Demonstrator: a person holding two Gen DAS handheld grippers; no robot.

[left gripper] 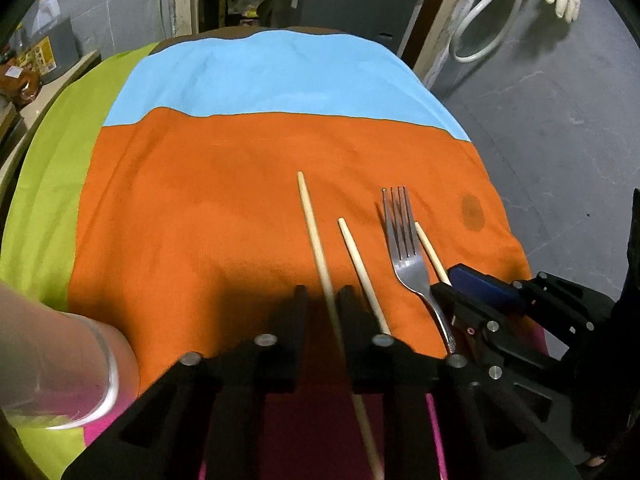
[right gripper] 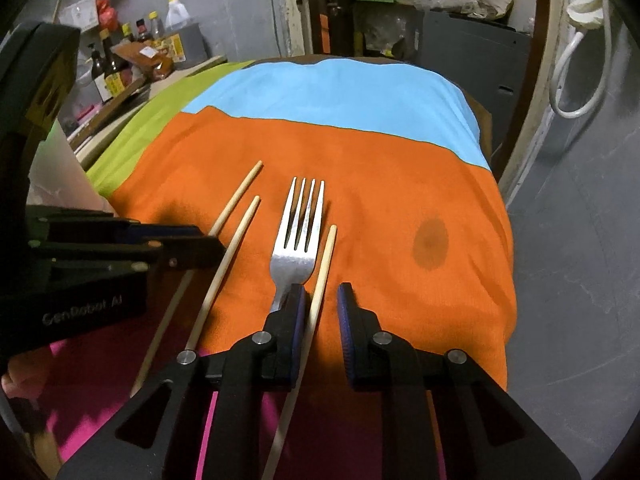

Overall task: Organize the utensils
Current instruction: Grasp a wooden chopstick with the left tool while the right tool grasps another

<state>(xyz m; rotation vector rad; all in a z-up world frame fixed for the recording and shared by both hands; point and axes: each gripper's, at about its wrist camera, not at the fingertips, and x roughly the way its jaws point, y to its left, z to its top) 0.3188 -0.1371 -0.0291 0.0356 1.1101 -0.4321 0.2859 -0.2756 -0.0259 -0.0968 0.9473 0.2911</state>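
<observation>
A metal fork (left gripper: 404, 248) (right gripper: 298, 240) lies on the orange cloth (left gripper: 224, 208), tines pointing away. Three wooden chopsticks lie beside it. The left chopstick (left gripper: 316, 232) (right gripper: 238, 198) runs between the fingers of my left gripper (left gripper: 323, 296), whose jaws stand a little apart around it. The middle chopstick (left gripper: 360, 264) (right gripper: 228, 264) lies just right of that gripper. The right chopstick (left gripper: 430, 252) (right gripper: 320, 280) runs between the fingers of my right gripper (right gripper: 322, 300) (left gripper: 448, 280), which is open. Neither gripper clamps its stick.
The cloth has blue (left gripper: 272, 76), green (left gripper: 44, 184) and pink (right gripper: 100, 364) patches and a dark stain (right gripper: 430, 242). A clear glass (left gripper: 60, 364) stands at my left. Bottles (right gripper: 108, 60) crowd a shelf at far left. Grey floor (left gripper: 560, 120) drops off on the right.
</observation>
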